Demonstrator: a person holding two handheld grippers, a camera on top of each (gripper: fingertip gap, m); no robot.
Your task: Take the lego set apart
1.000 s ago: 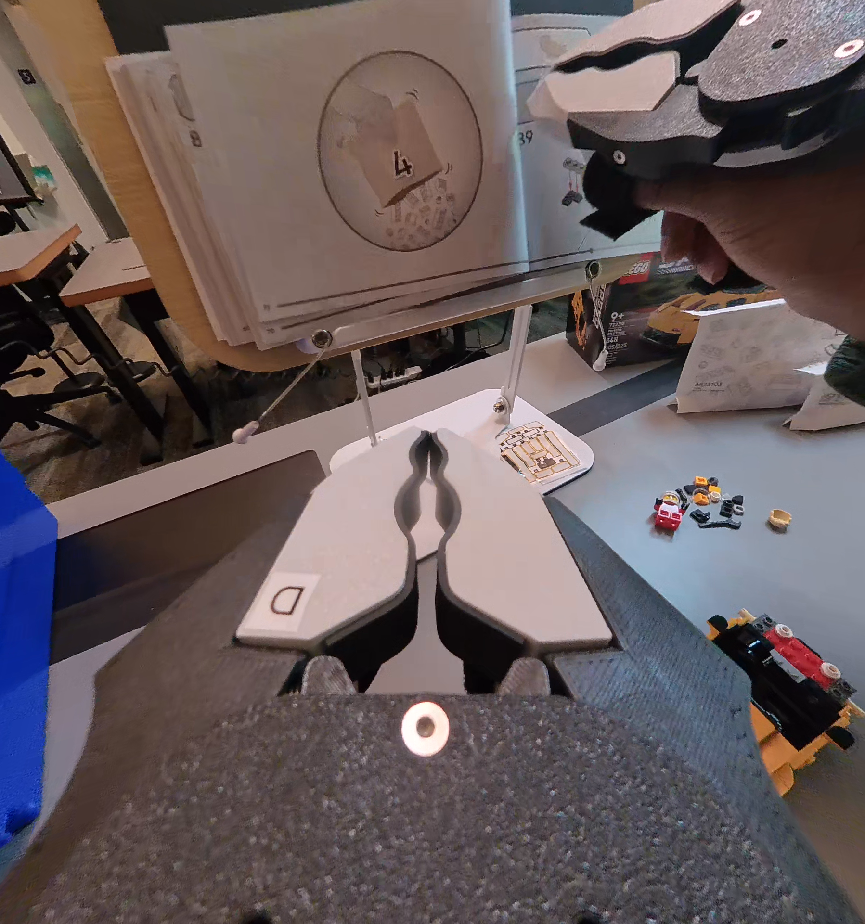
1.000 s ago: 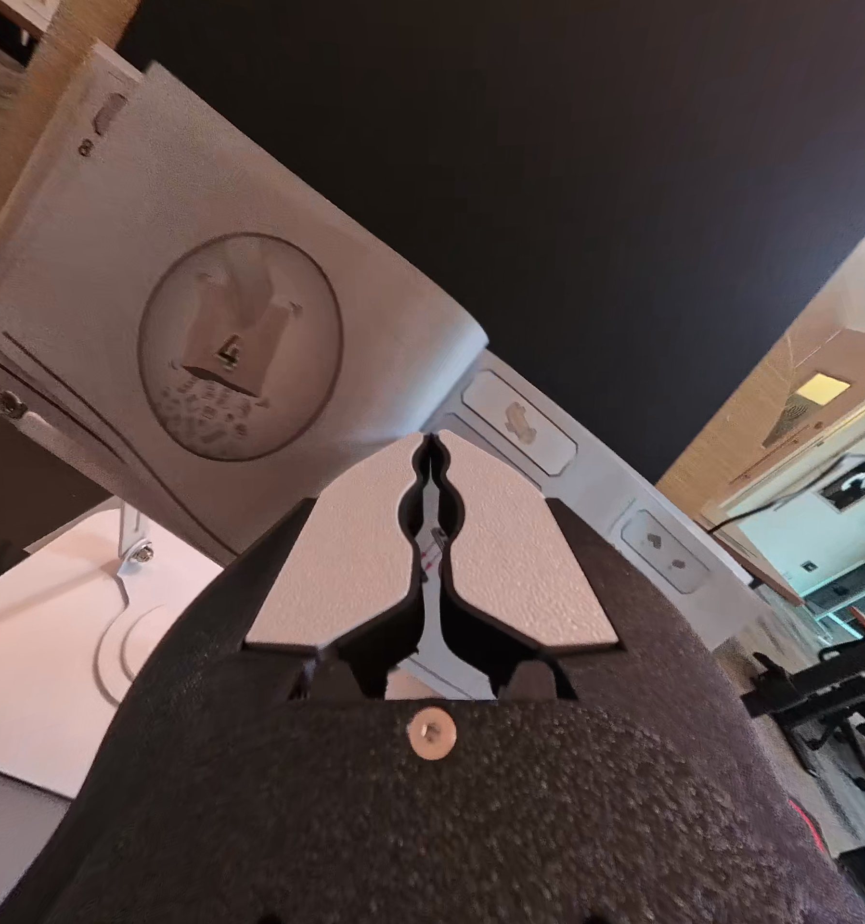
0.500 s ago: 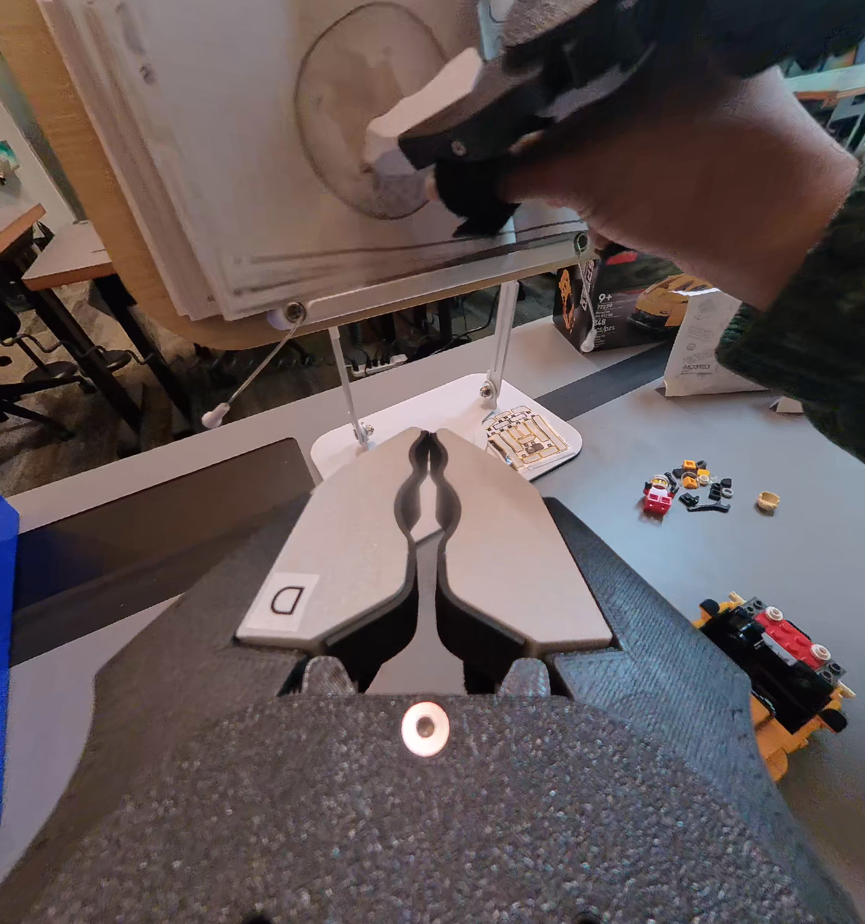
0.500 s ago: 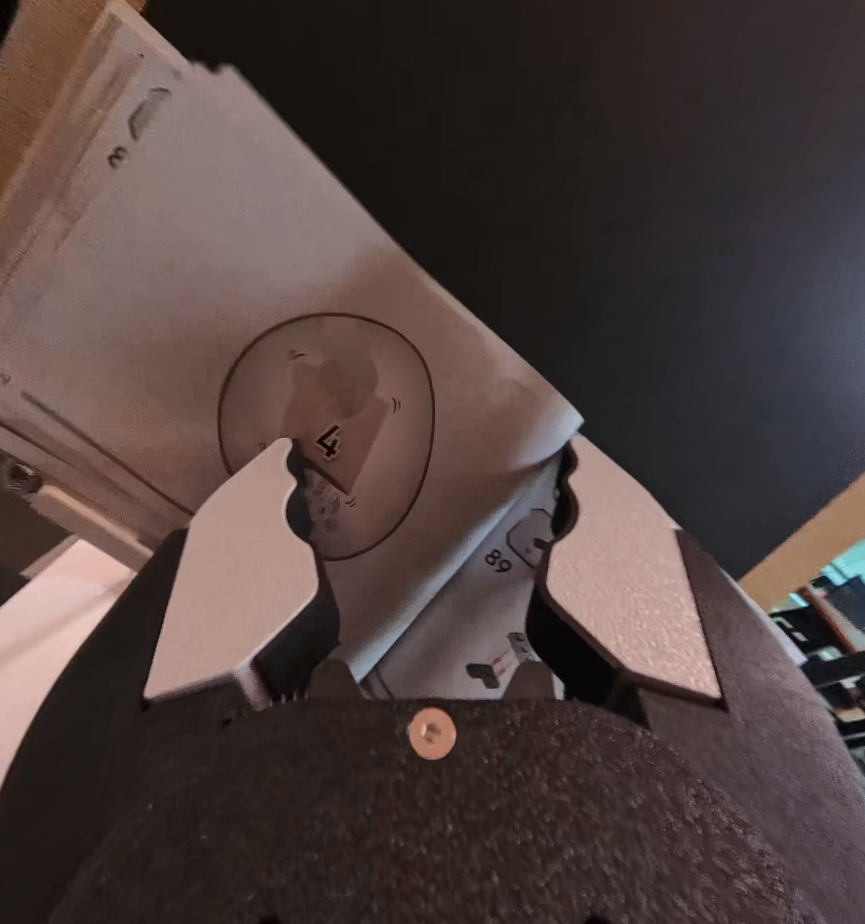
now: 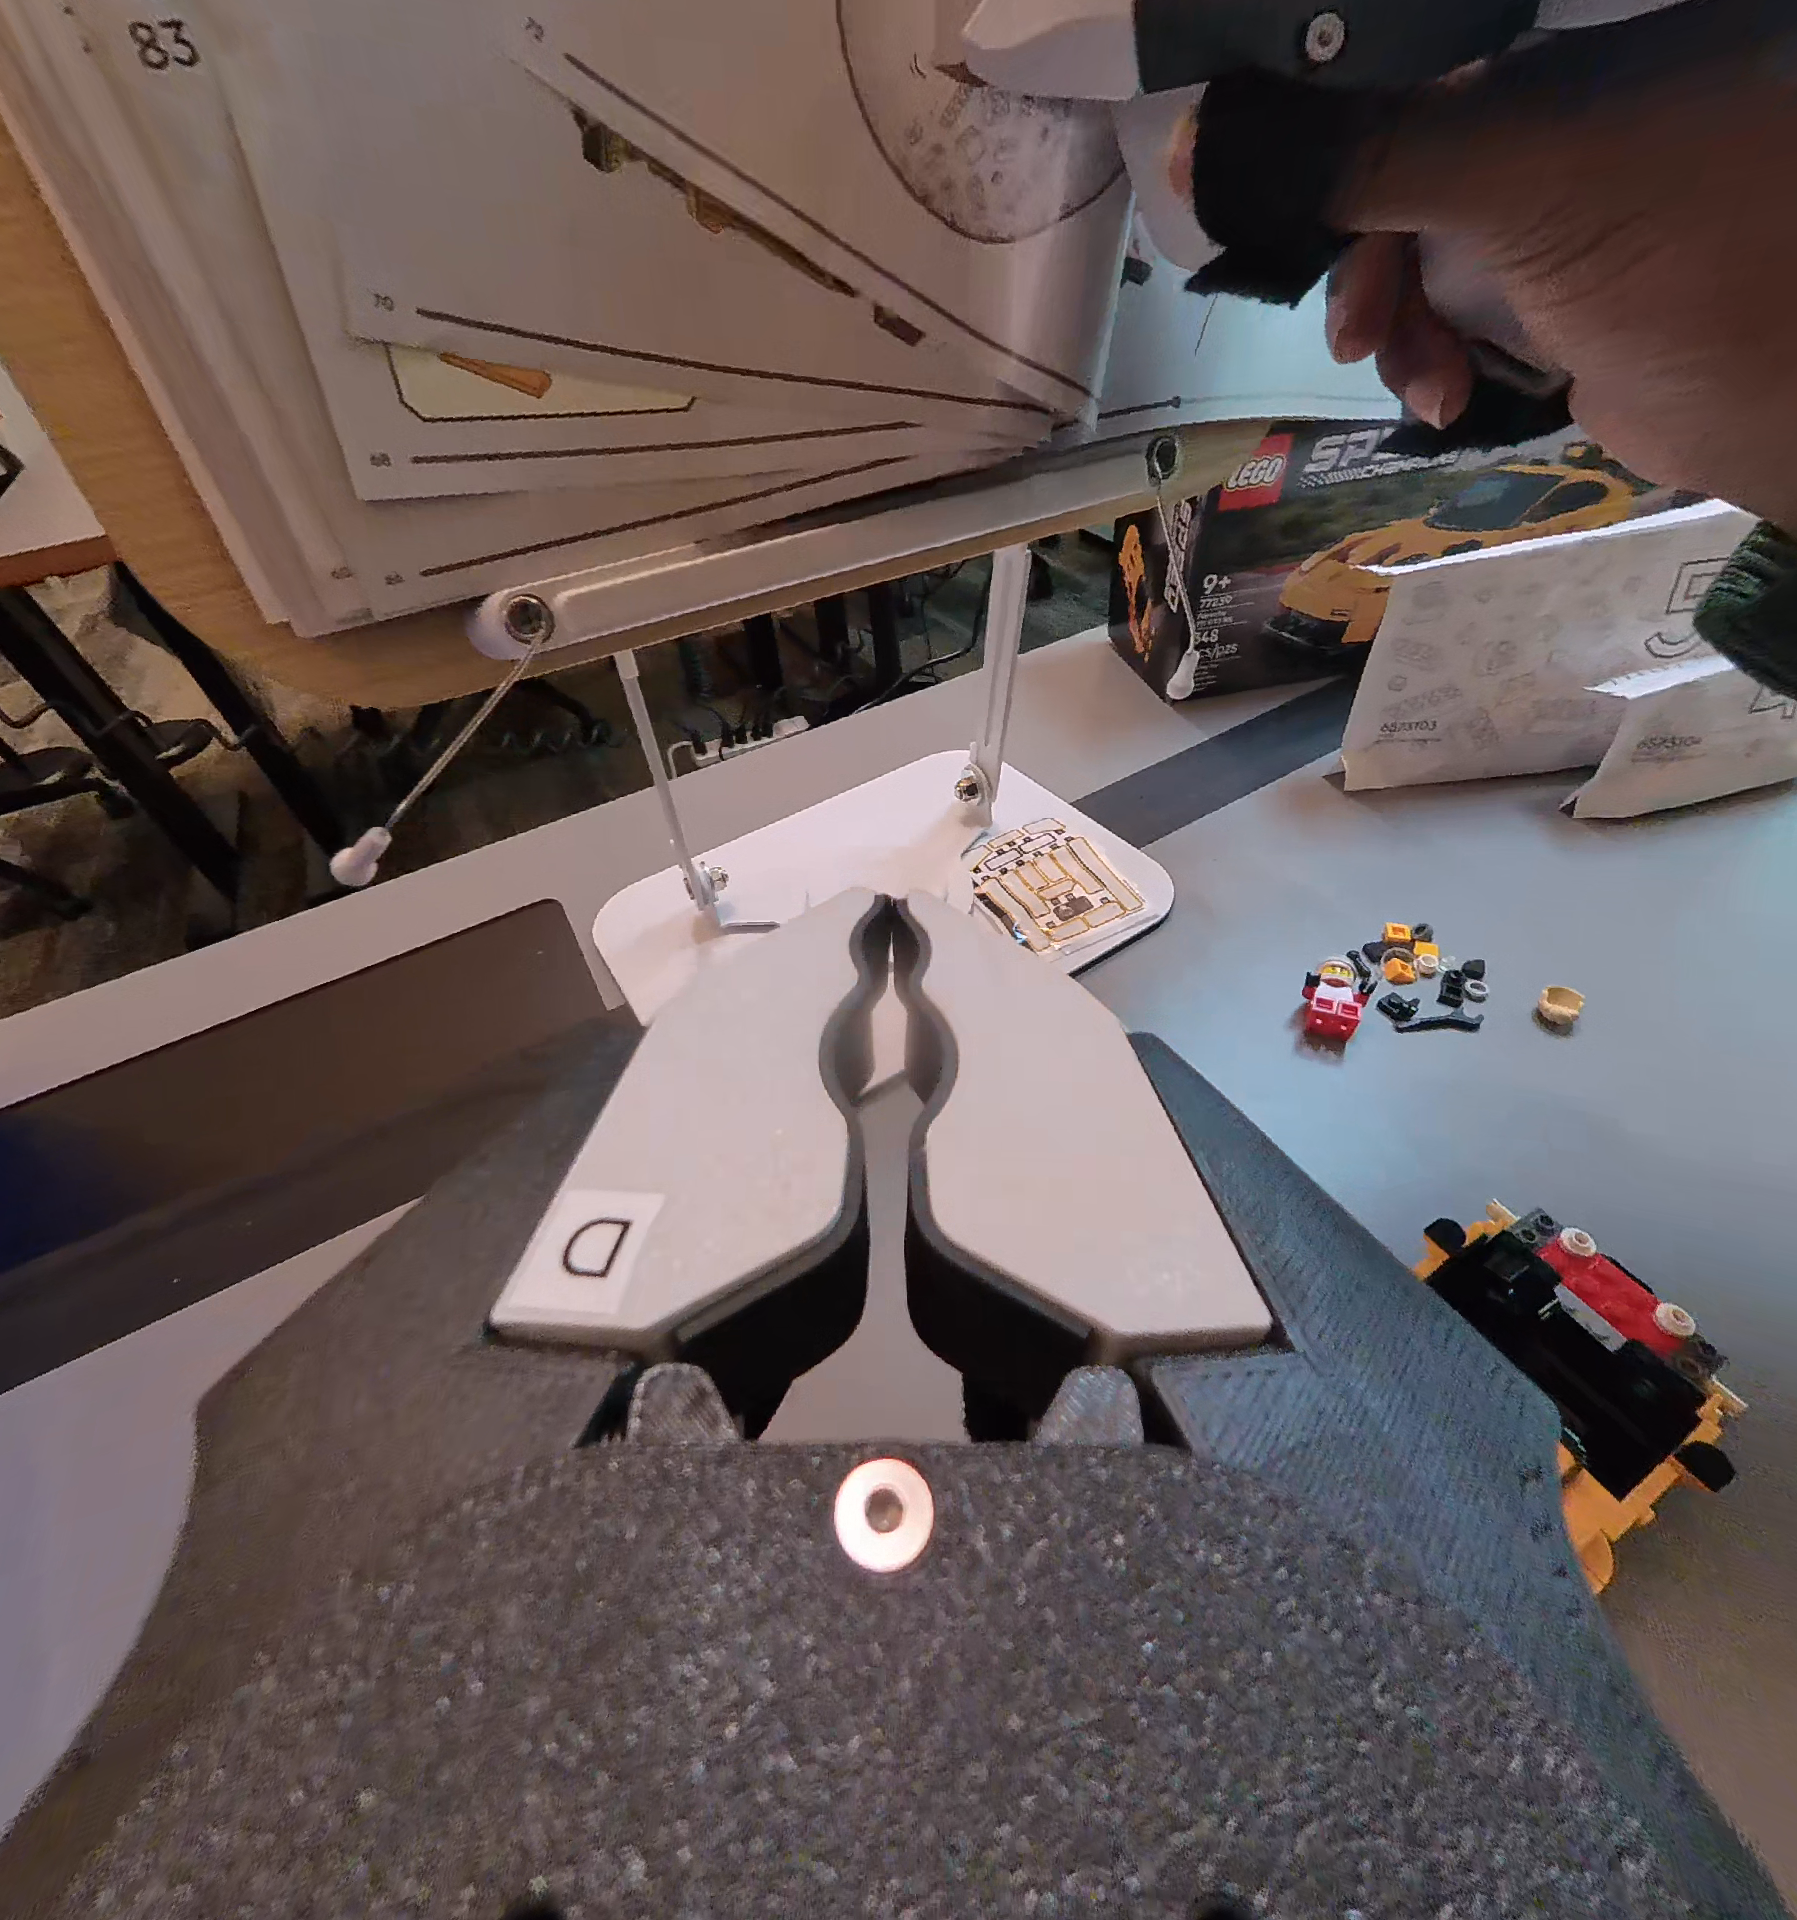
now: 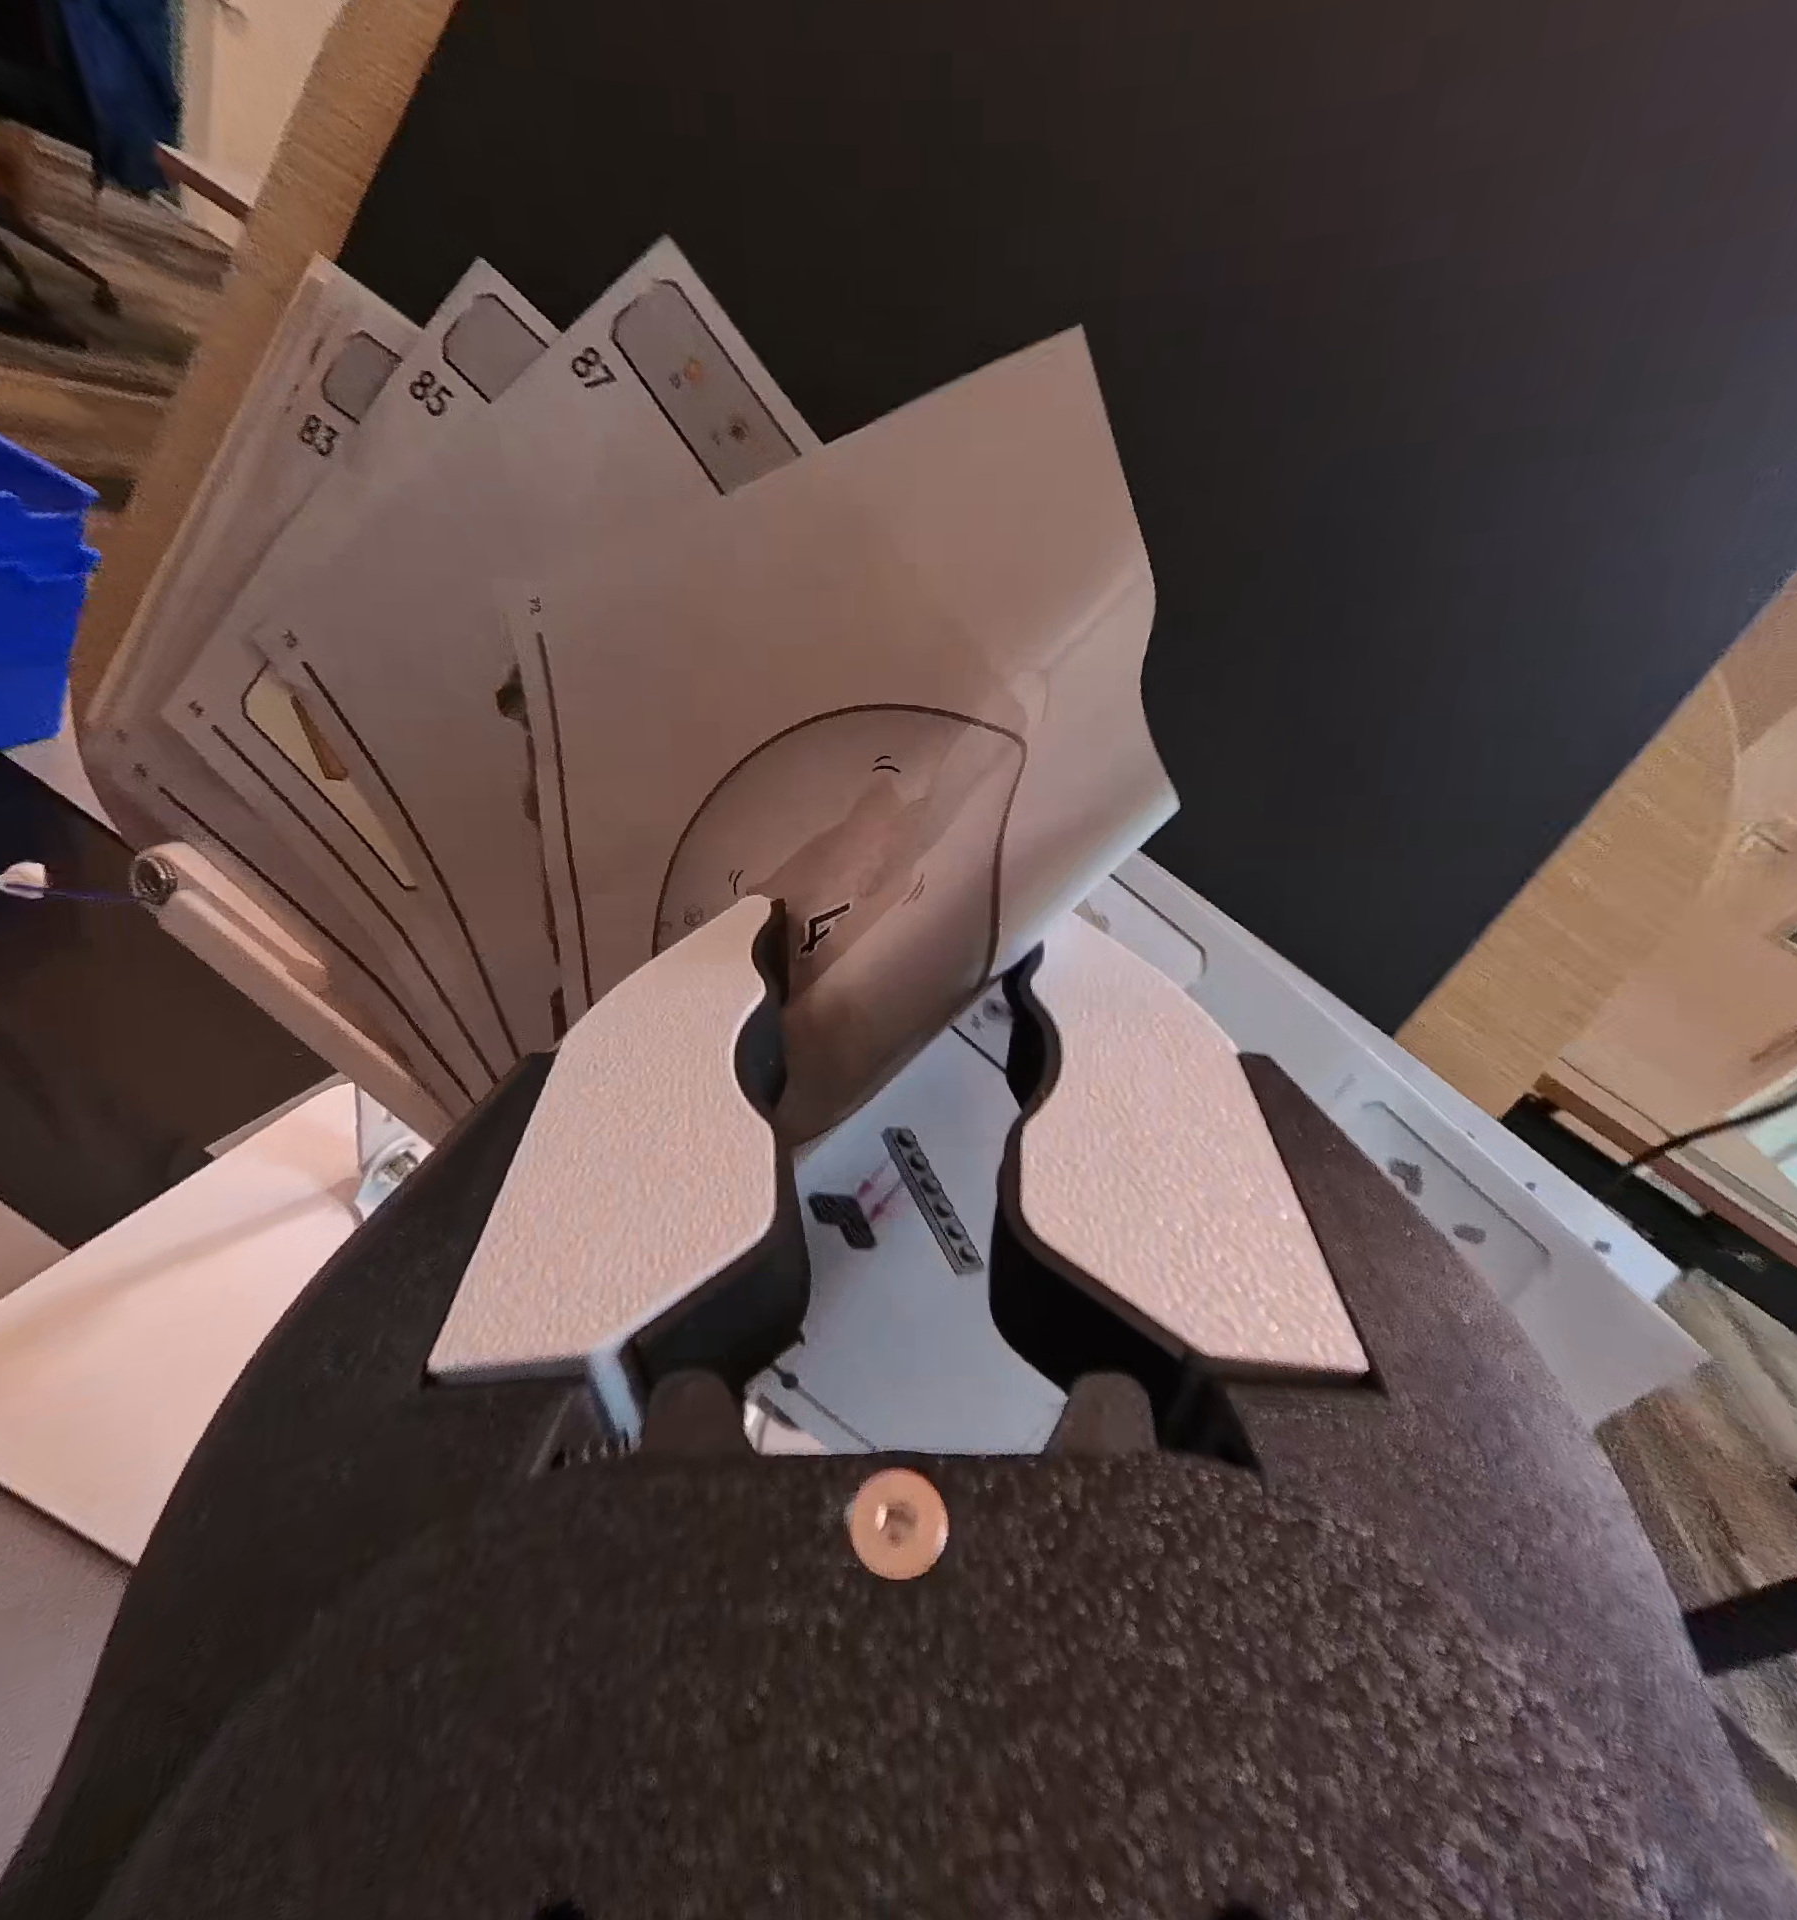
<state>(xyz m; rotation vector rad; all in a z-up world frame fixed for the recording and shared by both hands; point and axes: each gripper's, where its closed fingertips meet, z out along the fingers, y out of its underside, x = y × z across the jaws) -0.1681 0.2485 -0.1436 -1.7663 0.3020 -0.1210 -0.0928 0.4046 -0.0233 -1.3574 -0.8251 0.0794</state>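
Note:
A partly built yellow, black and red lego car (image 5: 1580, 1382) lies on the grey table at the right. Loose small pieces and a red minifigure (image 5: 1330, 1003) lie beyond it, and a tan piece (image 5: 1559, 1006) to their right. My left gripper (image 5: 892, 914) is shut and empty, held above the table to the left of the car. My right gripper (image 6: 894, 940) is open at the instruction booklet (image 6: 769, 675) on its stand. A bent page with a circle drawing reaches between its jaws. A hand holds it at the top right of the left wrist view (image 5: 1081, 62).
The white stand base (image 5: 873, 831) with a sticker sheet (image 5: 1060, 899) sits ahead of the left gripper. A lego box (image 5: 1341, 561) and white paper bags (image 5: 1528, 665) stand at the back right. A dark mat (image 5: 250, 1049) lies at the left. A blue bin (image 6: 0, 603) shows at the left. The tips of one gripper are about 20 cm away from the tips of the other. To the tan piece (image 5: 1559, 1006): left tips about 25 cm, right tips about 35 cm.
My right gripper has opened and moved in on the booklet. The top page has bent and the pages have fanned out. My left gripper has stayed shut.

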